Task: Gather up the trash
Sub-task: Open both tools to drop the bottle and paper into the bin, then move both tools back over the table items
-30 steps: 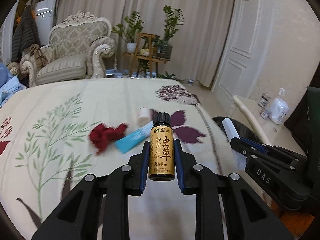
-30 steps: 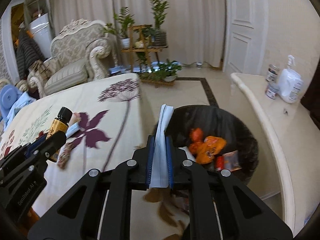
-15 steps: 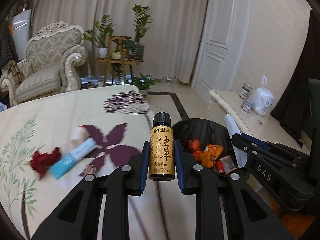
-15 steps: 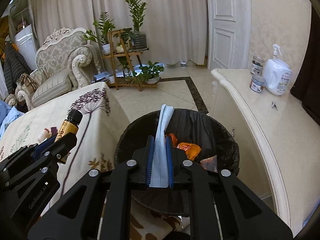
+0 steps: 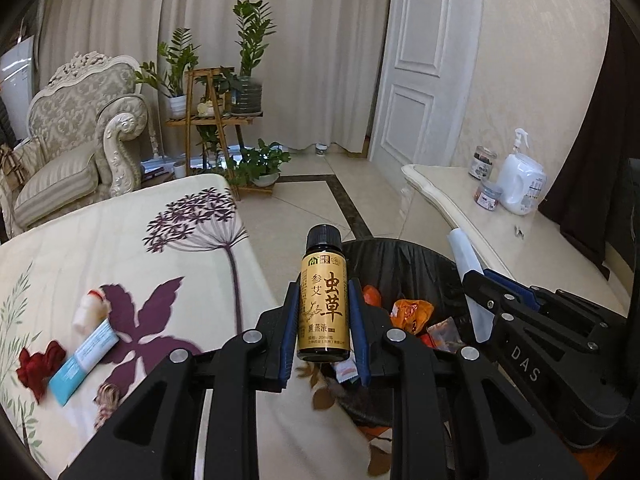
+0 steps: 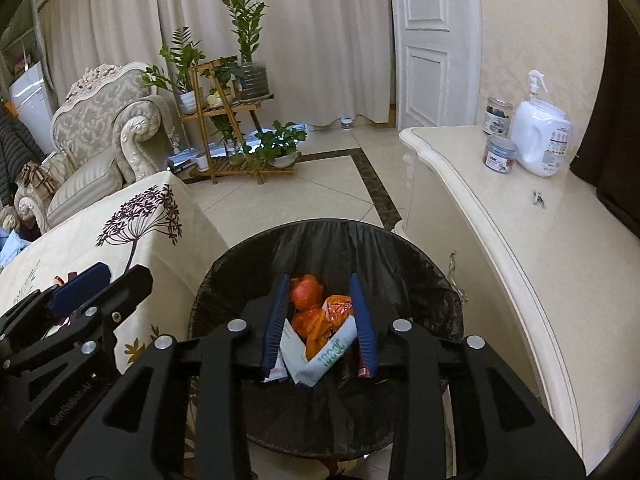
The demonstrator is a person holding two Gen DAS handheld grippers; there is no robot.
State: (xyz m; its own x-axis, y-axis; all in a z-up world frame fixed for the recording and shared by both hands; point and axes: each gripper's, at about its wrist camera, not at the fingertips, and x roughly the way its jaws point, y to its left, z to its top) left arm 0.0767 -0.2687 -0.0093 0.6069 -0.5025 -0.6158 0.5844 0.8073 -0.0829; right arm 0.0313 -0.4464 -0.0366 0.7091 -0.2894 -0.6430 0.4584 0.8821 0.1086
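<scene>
My right gripper (image 6: 320, 322) has just been opening; its jaws stand apart with nothing between them, and the white packet (image 6: 320, 354) it pinched a moment ago now lies below in the black bin (image 6: 400, 256), so that piece is delivered. My left gripper (image 5: 324, 320) has swung from over the bed (image 5: 120, 240) to the bin's edge, clamped on the gold bottle (image 5: 324, 304), upright, cap pointing away from me, ready to drop next.

"虫草" on gold btl label (image 5: 325, 312); "DAS" on right gripper (image 5: 525, 364)
</scene>
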